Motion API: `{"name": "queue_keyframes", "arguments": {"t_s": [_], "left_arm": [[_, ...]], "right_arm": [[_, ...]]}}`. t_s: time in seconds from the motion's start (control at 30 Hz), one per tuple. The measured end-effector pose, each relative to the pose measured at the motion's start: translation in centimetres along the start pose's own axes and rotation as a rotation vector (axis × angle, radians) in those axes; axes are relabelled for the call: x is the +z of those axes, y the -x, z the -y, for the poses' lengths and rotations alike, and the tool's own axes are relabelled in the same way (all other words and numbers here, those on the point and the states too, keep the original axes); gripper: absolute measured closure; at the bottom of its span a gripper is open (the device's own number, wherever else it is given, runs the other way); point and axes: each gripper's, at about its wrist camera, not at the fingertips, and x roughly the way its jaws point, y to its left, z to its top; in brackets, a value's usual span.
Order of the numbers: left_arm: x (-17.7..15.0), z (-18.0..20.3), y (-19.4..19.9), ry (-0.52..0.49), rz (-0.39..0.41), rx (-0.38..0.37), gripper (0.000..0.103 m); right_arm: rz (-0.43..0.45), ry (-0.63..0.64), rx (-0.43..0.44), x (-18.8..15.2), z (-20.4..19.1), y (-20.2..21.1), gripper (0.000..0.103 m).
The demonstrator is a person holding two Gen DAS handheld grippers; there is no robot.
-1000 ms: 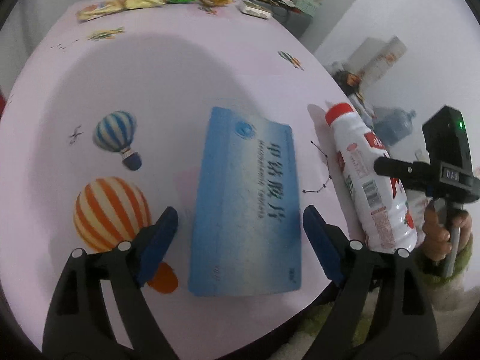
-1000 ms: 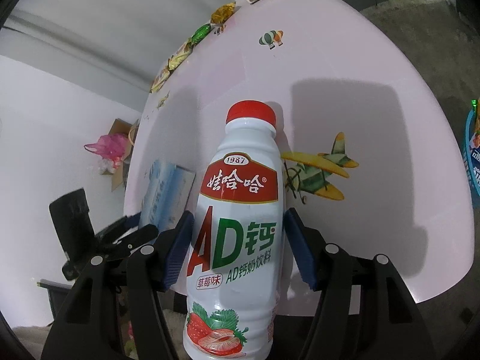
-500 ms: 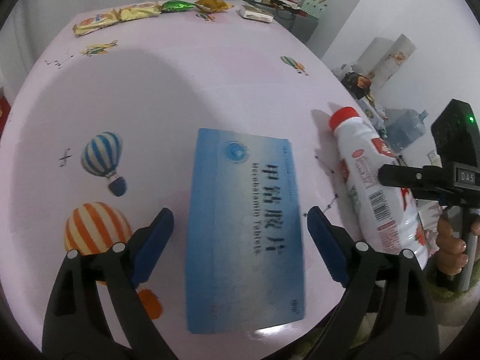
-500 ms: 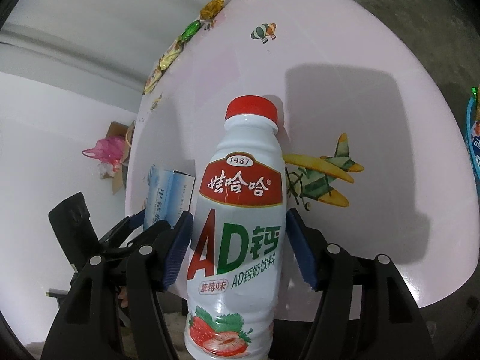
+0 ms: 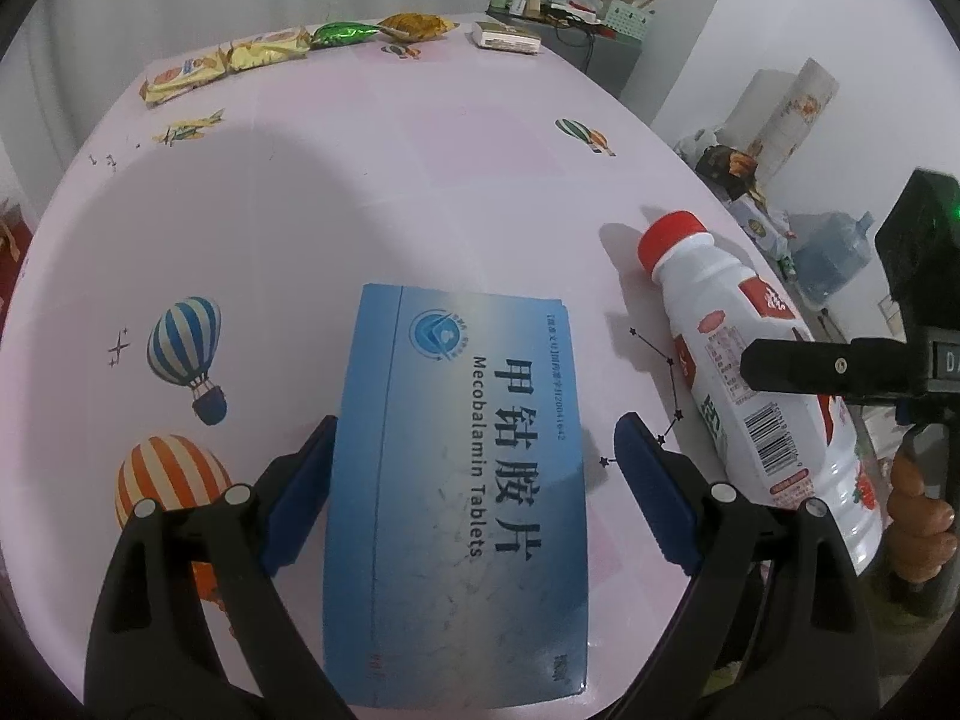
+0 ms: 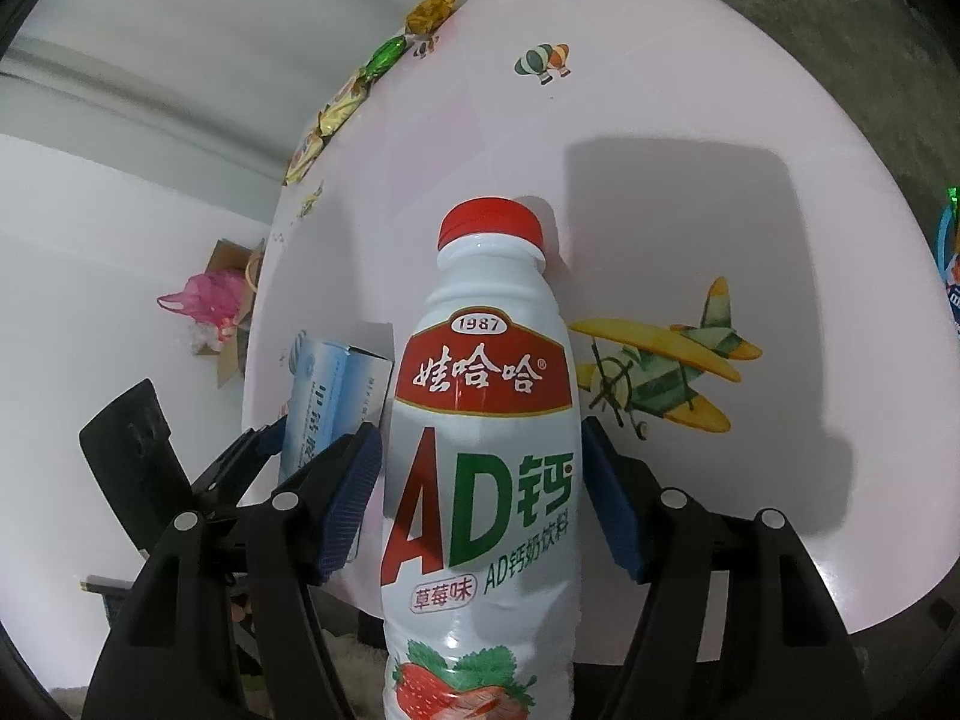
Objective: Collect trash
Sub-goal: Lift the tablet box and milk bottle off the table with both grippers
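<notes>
The blue tablet box (image 5: 456, 480) lies flat at the near edge of the pink surface (image 5: 360, 192), between the wide-open pads of the left tongs (image 5: 474, 492); the left pad sits right at the box's side, the right pad stands clear of it, so nothing is gripped. Just to its right the white milk bottle (image 6: 486, 450) with a red cap lies on its side, its base over the surface's edge, inside the right tongs (image 6: 480, 492). Those jaws have just been opening; the right pad seems against the bottle while a thin gap shows at the left pad, so I cannot tell whether it is held. A hand (image 5: 918, 516) grips the right handle. Along the far edge sit snack wrappers (image 5: 240, 57), a green sweet (image 5: 339, 33), an orange packet (image 5: 417, 25) and a small flat box (image 5: 504, 36), well apart from both tongs. Printed balloons and an aeroplane (image 6: 660, 378) decorate the cloth
</notes>
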Motion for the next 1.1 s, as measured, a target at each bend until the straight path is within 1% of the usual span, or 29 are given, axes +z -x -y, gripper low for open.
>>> {"name": "queue_keyframes", "arguments": {"t_s": [0.13,0.23,0.37,0.47,0.57,0.73,0.77,0.8,0.87,1.1], "left_arm": [[-0.4,0.8,0.0,-0.033,0.010,0.042,0.022],[-0.5,1.0,0.0,-0.043,0.015,0.058,0.025],[-0.7,1.1,0.0,-0.057,0.016,0.062,0.025],[-0.9,1.1,0.1,-0.061,0.021,0.076,0.028],[-1.0,1.1,0.2,-0.062,0.029,0.088,0.035],[-1.1,0.9,0.4,-0.054,0.033,0.085,0.035],[-1.1,0.9,0.4,-0.051,0.034,0.084,0.035],[-1.0,0.9,0.4,-0.050,0.035,0.085,0.035],[-1.1,0.9,0.4,-0.046,0.035,0.084,0.035],[-1.1,0.9,0.7,-0.043,0.046,0.083,0.035]], "right_arm": [[0.006,0.022,-0.021,-0.1,-0.4,-0.1,0.037],[0.008,0.043,-0.046,-0.2,-0.8,-0.1,0.037],[0.003,0.073,-0.081,-0.2,-1.2,-0.2,0.037],[0.003,0.097,-0.107,-0.2,-1.6,-0.4,0.037],[0.004,0.118,-0.126,-0.3,-2.0,-0.5,0.037],[0.014,0.142,-0.142,-0.5,-2.2,-0.6,0.038],[0.017,0.142,-0.144,-0.6,-2.1,-0.6,0.039],[0.021,0.142,-0.153,-0.6,-2.1,-0.6,0.043],[0.028,0.131,-0.144,-0.6,-1.8,-0.4,0.045],[0.045,0.103,-0.111,-0.7,-1.2,-0.1,0.046]]}}
